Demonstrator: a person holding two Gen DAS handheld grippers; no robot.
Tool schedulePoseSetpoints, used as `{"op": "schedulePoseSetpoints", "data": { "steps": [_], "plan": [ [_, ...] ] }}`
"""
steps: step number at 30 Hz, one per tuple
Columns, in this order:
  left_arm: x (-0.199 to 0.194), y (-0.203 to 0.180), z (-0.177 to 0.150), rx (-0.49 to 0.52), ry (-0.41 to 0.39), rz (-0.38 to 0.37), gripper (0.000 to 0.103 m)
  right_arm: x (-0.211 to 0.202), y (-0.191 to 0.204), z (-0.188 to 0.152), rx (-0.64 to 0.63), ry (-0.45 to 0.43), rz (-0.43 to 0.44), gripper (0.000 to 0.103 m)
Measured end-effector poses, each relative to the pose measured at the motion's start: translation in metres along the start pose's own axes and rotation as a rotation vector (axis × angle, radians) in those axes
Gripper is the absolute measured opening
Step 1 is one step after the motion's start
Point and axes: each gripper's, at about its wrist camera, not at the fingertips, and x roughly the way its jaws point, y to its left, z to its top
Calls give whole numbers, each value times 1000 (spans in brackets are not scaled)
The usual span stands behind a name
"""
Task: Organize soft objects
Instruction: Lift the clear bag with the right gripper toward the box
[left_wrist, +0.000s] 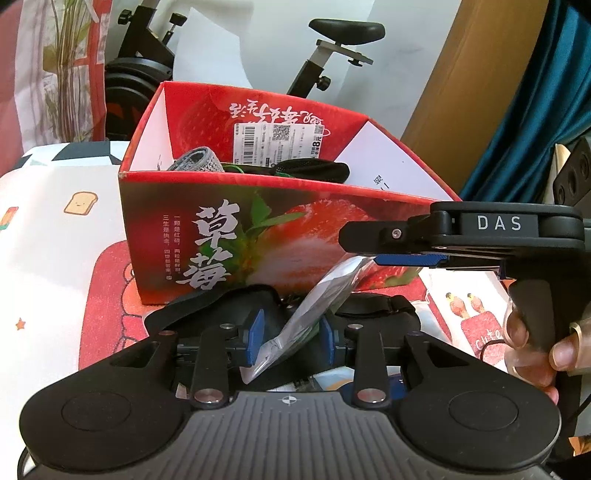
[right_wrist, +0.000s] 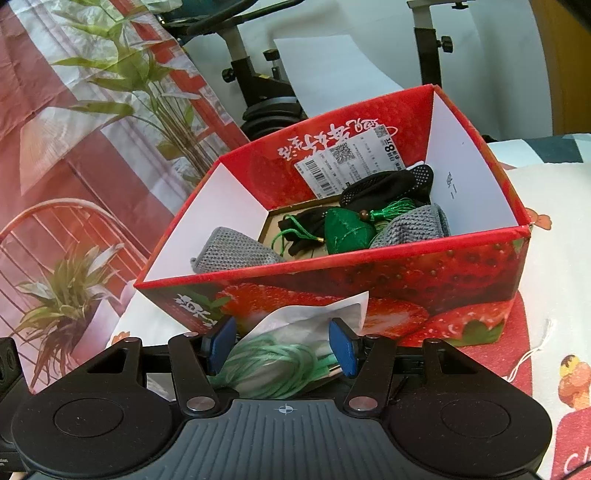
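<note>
Looking along my left gripper (left_wrist: 291, 341), I see its blue pads standing either side of a clear plastic packet (left_wrist: 317, 306) that rises at a slant between them; whether they actually pinch it I cannot tell. My right gripper (left_wrist: 375, 254) comes in from the right of that view, held by a hand (left_wrist: 532, 343), and its tip meets the packet's upper corner. From the right wrist, the blue pads stand apart around the same packet, white paper and a coil of green cord (right_wrist: 273, 365) inside it, and I cannot tell if they press on it. Just beyond stands the open strawberry box (right_wrist: 406, 291) on a printed cloth (left_wrist: 55, 258). Inside lie grey knitted pieces (right_wrist: 236, 247), a green tasselled sachet (right_wrist: 347, 229) and black gloves (right_wrist: 388, 188).
</note>
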Motion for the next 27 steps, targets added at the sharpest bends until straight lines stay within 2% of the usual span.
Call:
{"op": "schedulePoseSetpoints", "data": {
  "steps": [17,23,27],
  "plan": [
    [-3,4,-1,-23,0,8,35,-1,1,0,-10,-1,4,53],
    [-4,4,-2,-24,-5,11,35,-7,5,-2,-81,-10,-15,54],
    [-5,6,-1,-17,-6,31,35,-21,8,-4,-182,-52,-67,55]
  ]
}}
